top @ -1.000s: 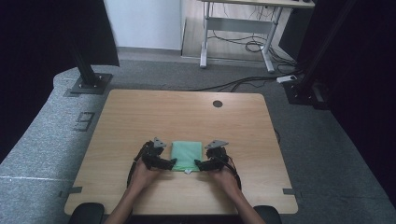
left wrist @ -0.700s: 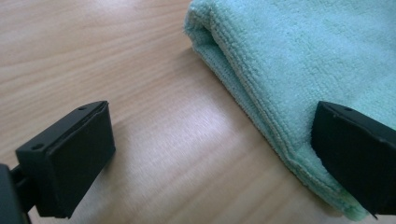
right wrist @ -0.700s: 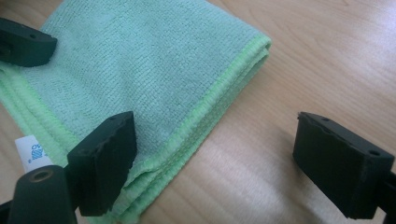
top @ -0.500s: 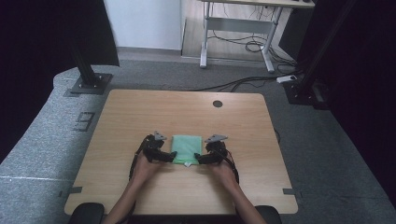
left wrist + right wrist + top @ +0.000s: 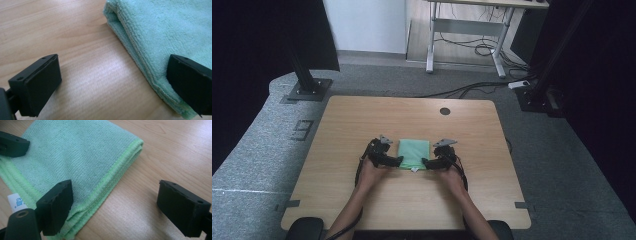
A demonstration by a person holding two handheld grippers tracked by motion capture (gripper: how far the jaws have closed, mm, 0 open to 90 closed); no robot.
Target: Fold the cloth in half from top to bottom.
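A folded green cloth (image 5: 414,153) lies flat on the wooden table (image 5: 362,120), with a white label (image 5: 16,201) at its near edge. My left gripper (image 5: 398,161) is at the cloth's left edge, open. One of its jaws is over the cloth (image 5: 162,30) and the other over bare wood, and the left gripper (image 5: 112,82) has nothing pinched. My right gripper (image 5: 426,163) is at the cloth's right edge, also open. The right gripper (image 5: 117,206) straddles the folded hem of the cloth (image 5: 75,152). A jaw of the left gripper (image 5: 12,143) shows at the cloth's far side.
A round cable hole (image 5: 445,111) sits near the table's far edge. Black stand bases (image 5: 307,90) rest on the grey floor to the left and right of the table. A desk frame with cables (image 5: 467,45) is behind.
Both grippers and the green cloth have shifted away from the person, farther onto the table. The jaws stay wide.
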